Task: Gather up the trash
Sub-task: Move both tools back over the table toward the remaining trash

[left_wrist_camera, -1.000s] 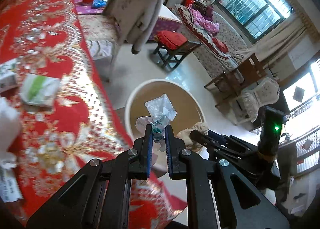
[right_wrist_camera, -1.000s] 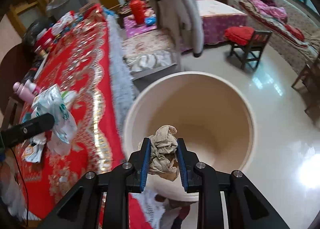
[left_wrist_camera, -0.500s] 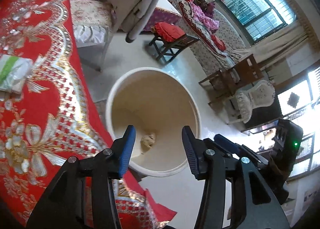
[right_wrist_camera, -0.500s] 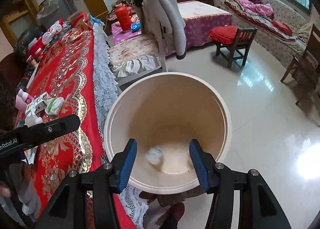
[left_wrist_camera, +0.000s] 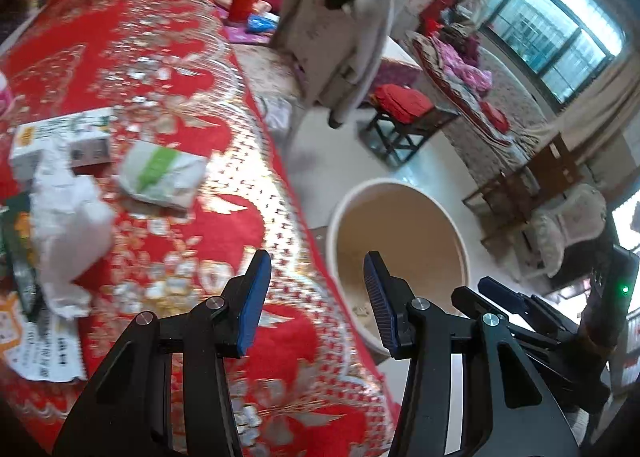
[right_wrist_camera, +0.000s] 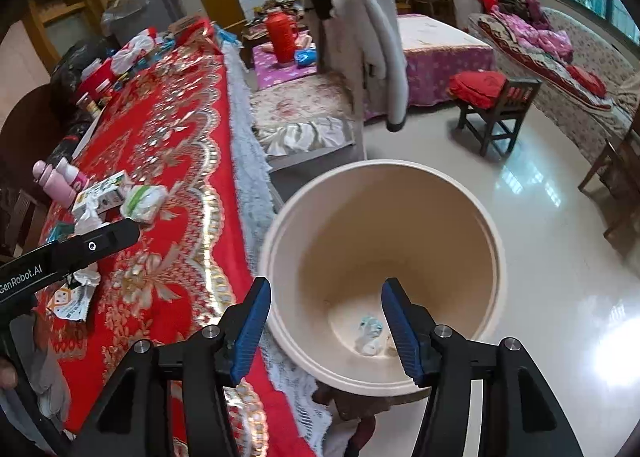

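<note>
A cream round bin [right_wrist_camera: 492,241] stands on the floor beside the red-clothed table [right_wrist_camera: 168,137]; it also shows in the left wrist view [left_wrist_camera: 344,213]. A crumpled clear wrapper [right_wrist_camera: 370,333] lies on its bottom. My right gripper [right_wrist_camera: 324,317] is open and empty above the bin's near rim. My left gripper [left_wrist_camera: 316,297] is open and empty over the table edge, next to the bin. On the table lie a crumpled white tissue [left_wrist_camera: 68,217], a green-and-white packet [left_wrist_camera: 160,173] and a printed paper scrap [left_wrist_camera: 40,349].
A small box [left_wrist_camera: 60,133] and pink bottles [right_wrist_camera: 60,177] stand on the table. A chair draped with a grey coat [right_wrist_camera: 360,37] stands behind the bin. A stool with a red cushion [right_wrist_camera: 492,97] is on the shiny floor at right.
Both grippers opened and dropped their trash, the wrapper and the brown wad, into the bin. The left gripper then swung left, back over the table.
</note>
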Demonstrator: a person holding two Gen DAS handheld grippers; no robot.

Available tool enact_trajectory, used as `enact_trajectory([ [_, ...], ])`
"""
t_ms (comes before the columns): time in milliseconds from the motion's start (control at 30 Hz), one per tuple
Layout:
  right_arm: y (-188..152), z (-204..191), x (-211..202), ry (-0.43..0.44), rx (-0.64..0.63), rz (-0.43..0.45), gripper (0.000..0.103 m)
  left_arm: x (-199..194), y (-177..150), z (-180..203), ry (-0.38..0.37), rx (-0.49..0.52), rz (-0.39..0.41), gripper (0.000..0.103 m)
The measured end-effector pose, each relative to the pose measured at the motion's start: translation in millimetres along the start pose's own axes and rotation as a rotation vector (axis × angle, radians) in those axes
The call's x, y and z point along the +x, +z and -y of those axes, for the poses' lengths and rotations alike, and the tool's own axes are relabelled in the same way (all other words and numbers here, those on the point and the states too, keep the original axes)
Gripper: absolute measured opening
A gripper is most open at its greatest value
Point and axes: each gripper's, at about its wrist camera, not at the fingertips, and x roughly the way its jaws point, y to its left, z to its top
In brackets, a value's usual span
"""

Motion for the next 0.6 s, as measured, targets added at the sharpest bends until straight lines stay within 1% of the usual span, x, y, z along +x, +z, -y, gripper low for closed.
enact_trajectory([
  [133,1.4,-19.6,2.2,0.02,-0.029,-0.003,0.056,-15.2,-2.2,-18.4,0.057,-0.005,0.029,0.046],
  [233,3.0,-36.0,3.1,0.038,-0.053,-0.004,0.056,-25.5,-1.1,-31.4,0.086,-0.013,0.046,0.046],
  [467,10.0,-82.9,8.5,0.086,-0.121,0.002,0.057,-56.6,-5.7,-66.7,0.167,-0.042,0.095,0.046],
  [600,13.5,-112.8,14.9,0.116,-0.165,-0.002,0.061,-73.7,-9.3,-93.0,0.21,-0.074,0.118,0.046],
])
